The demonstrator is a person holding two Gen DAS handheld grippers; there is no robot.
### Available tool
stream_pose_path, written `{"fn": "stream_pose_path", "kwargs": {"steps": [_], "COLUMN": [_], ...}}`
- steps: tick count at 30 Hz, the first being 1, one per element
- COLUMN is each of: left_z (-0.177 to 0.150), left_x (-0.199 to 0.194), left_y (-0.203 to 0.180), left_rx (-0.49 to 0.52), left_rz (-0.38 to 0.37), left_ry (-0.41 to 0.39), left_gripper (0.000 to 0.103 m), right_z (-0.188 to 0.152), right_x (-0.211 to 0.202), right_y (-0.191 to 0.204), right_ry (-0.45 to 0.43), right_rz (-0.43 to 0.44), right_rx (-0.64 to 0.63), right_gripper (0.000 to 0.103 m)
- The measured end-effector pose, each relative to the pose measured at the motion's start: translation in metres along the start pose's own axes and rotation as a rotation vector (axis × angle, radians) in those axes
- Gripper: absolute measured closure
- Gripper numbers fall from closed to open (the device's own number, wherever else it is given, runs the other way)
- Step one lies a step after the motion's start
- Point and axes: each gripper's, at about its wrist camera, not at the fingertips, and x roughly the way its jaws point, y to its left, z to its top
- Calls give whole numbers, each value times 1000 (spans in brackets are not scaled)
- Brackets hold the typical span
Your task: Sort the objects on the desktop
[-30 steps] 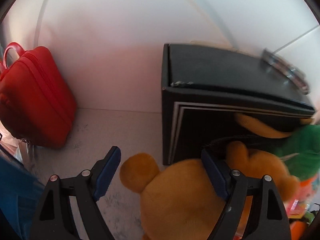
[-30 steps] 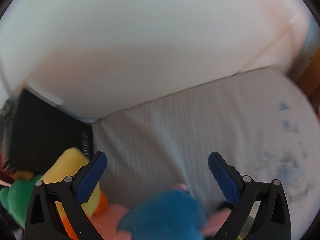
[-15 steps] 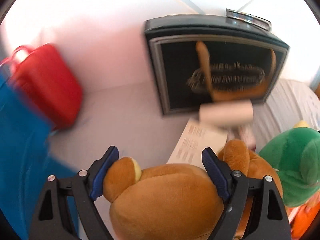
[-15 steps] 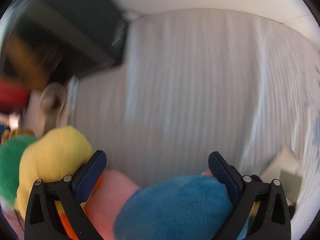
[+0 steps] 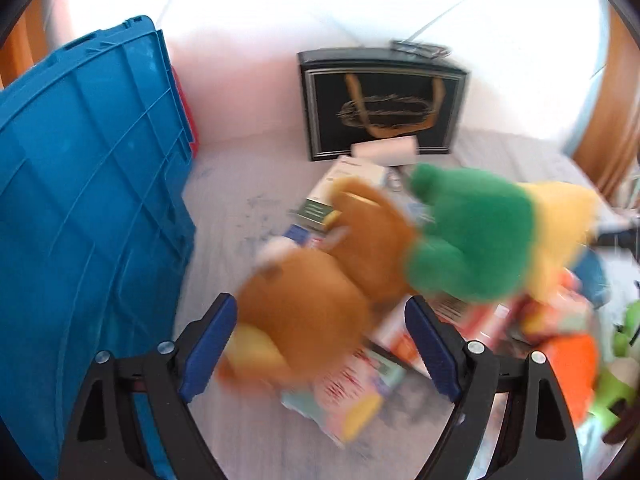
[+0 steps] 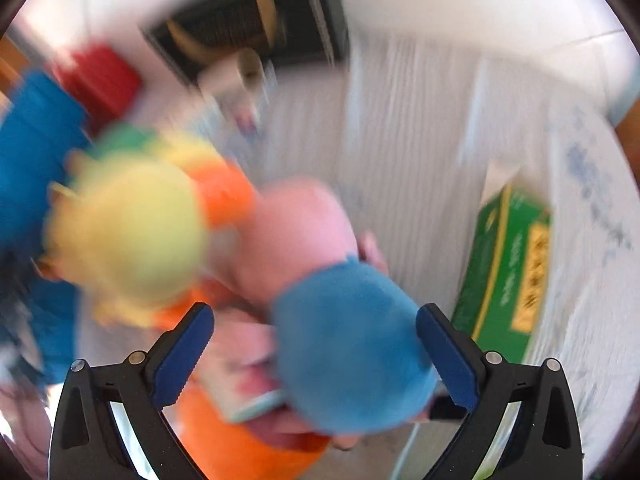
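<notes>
A heap of toys and boxes lies on the white striped table. In the left wrist view my left gripper (image 5: 320,336) is open above a brown plush bear (image 5: 316,300); a green and yellow plush (image 5: 480,236) lies to its right. In the right wrist view my right gripper (image 6: 316,348) is open above a pink plush with a blue body (image 6: 348,352); a yellow plush (image 6: 128,236) lies to the left. Both views are blurred. Neither gripper holds anything.
A tall blue plastic crate (image 5: 80,220) stands at the left. A black framed box (image 5: 384,100) leans on the back wall with a paper roll (image 5: 384,150) before it. A green carton (image 6: 508,276) lies at the right. Several small boxes (image 5: 352,388) lie under the plush toys.
Both grippers have pulled back and up from the pile; more of the table, the blue crate and the green carton have come into view. Both stay open.
</notes>
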Motion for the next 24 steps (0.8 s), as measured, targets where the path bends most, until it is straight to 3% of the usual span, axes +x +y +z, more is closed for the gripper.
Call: {"fn": "stream_pose_path", "kwargs": {"steps": [4, 9, 13, 18, 24], "left_z": [-23, -48, -60, -72, -84], "left_x": [-10, -18, -9, 3, 4], "left_y": [-20, -35, -35, -33, -64], "left_rx": [15, 36, 25, 0, 41], "left_rz": [-3, 0, -2, -10, -74], "left_ry": [33, 43, 52, 74, 75], "left_gripper": [17, 17, 17, 17, 17], "right_z": [14, 7, -22, -102, -185], "right_x": [-87, -162, -189, -176, -148], "right_y": [25, 48, 43, -15, -66], "right_ry": [-281, -477, -485, -336, -239], "right_rz": [25, 72, -41, -281, -329], "right_rx": [22, 37, 61, 204, 388], "right_gripper": [0, 0, 0, 0, 1]}}
